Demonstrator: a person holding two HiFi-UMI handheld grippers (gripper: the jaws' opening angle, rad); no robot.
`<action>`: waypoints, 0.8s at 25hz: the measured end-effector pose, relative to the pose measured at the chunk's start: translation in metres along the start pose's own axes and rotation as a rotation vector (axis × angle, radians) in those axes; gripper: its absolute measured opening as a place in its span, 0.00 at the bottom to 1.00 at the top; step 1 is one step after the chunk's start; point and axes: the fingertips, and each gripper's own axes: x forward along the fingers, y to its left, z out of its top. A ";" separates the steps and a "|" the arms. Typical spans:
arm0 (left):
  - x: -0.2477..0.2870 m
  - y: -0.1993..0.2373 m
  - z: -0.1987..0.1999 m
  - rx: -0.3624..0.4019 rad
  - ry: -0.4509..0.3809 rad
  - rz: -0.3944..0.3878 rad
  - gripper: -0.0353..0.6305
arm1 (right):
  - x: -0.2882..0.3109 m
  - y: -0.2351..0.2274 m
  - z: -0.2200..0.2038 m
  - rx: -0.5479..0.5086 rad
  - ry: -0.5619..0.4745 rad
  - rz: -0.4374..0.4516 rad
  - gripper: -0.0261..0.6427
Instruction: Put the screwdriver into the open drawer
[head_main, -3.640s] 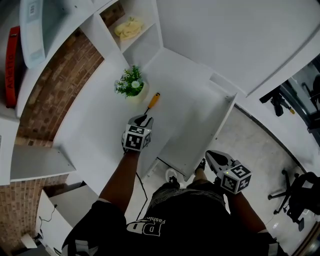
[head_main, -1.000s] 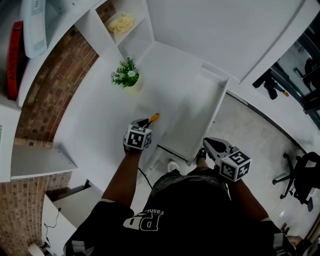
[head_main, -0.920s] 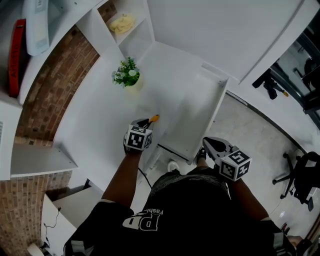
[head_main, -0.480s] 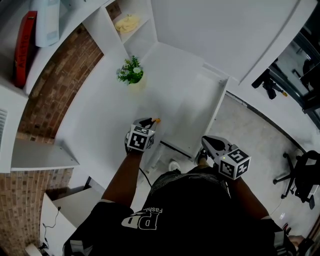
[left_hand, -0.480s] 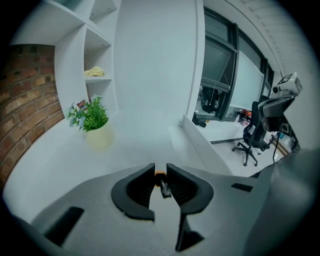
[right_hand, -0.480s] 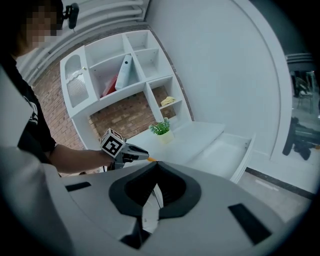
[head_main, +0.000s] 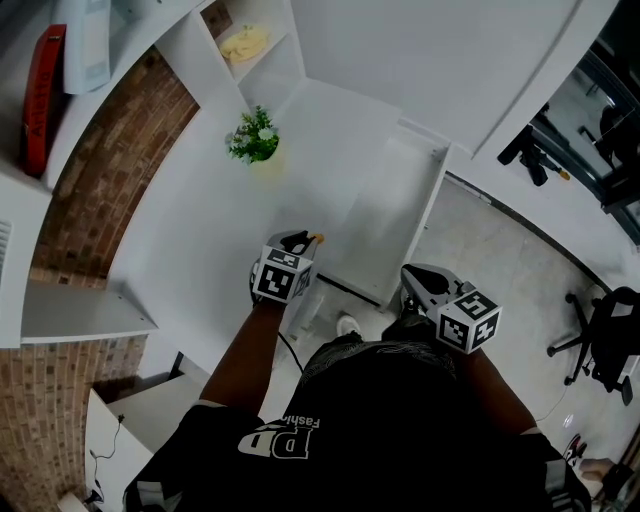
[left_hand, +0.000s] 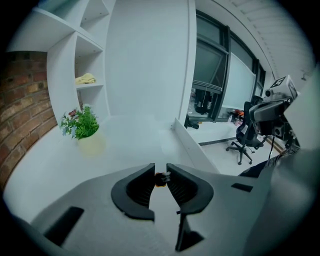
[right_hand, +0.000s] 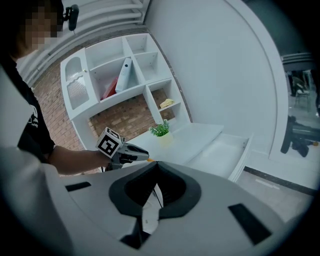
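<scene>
My left gripper (head_main: 303, 238) is shut on the screwdriver (head_main: 316, 239), whose orange handle end pokes out past the jaws. It hovers over the white desk (head_main: 200, 230), just left of the open drawer's near corner. In the left gripper view the jaws (left_hand: 160, 171) pinch a small orange and dark piece of the screwdriver (left_hand: 161, 179). The open white drawer (head_main: 432, 210) juts out to the right, and its inside looks bare. My right gripper (head_main: 410, 272) hangs shut and empty below the drawer's front, over the floor; its view shows the left gripper (right_hand: 134, 154) and the drawer (right_hand: 240, 150).
A small potted plant (head_main: 254, 140) stands on the desk's far part. Wall shelves hold a yellow cloth (head_main: 244, 44) and a red item (head_main: 40, 90). A brick wall runs along the left. An office chair (head_main: 600, 350) stands on the floor at right.
The left gripper picked the screwdriver up from beside the plant and carried it toward me, to the drawer's near left corner. Over the last second it barely moved. The right gripper stayed put.
</scene>
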 end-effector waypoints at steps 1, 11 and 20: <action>0.000 -0.004 0.002 0.002 -0.001 -0.007 0.18 | -0.001 -0.001 0.000 0.001 0.001 0.000 0.05; 0.033 -0.058 0.013 0.037 0.042 -0.077 0.18 | -0.010 -0.033 0.007 -0.003 0.015 0.008 0.04; 0.084 -0.101 -0.002 0.064 0.143 -0.106 0.18 | -0.022 -0.075 0.017 -0.016 0.047 0.030 0.05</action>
